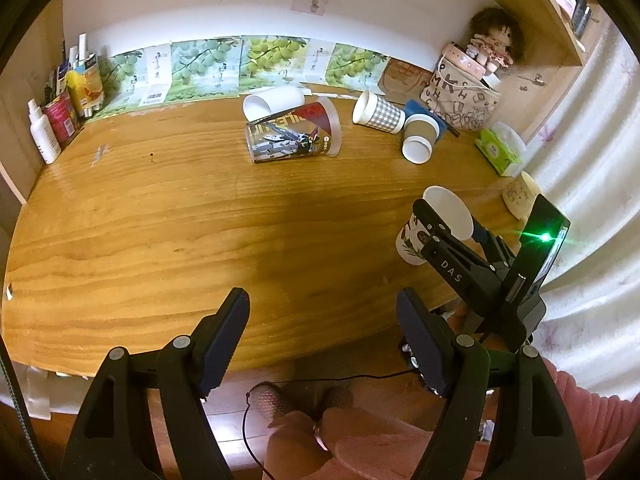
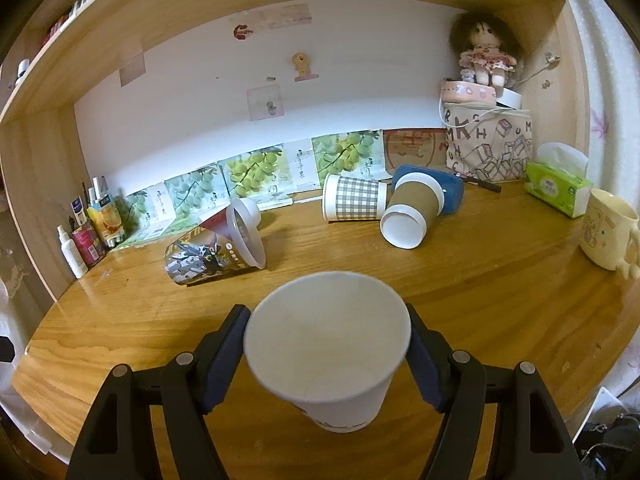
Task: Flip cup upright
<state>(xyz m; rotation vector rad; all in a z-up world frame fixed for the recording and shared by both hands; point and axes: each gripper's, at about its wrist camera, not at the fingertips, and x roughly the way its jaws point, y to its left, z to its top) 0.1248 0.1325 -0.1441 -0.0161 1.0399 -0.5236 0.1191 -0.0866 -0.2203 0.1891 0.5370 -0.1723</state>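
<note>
My right gripper point(image 2: 328, 344) is shut on a white paper cup point(image 2: 328, 344) with a printed pattern low on its side. The cup's open mouth faces up and toward the camera, and its base is near the wooden desk point(image 2: 500, 300). In the left wrist view the same cup point(image 1: 442, 216) sits between the right gripper's fingers point(image 1: 430, 220) at the desk's right front. My left gripper point(image 1: 322, 332) is open and empty above the desk's front edge.
Several cups lie on their sides at the back: a clear printed plastic cup point(image 1: 294, 136), a white cup point(image 1: 272, 102), a checked cup point(image 1: 378, 114) and a brown-sleeved cup point(image 1: 418, 138). A cream mug point(image 2: 610, 232), tissue pack point(image 2: 558, 186), lettered bag point(image 2: 488, 148) and bottles point(image 1: 44, 132) line the edges.
</note>
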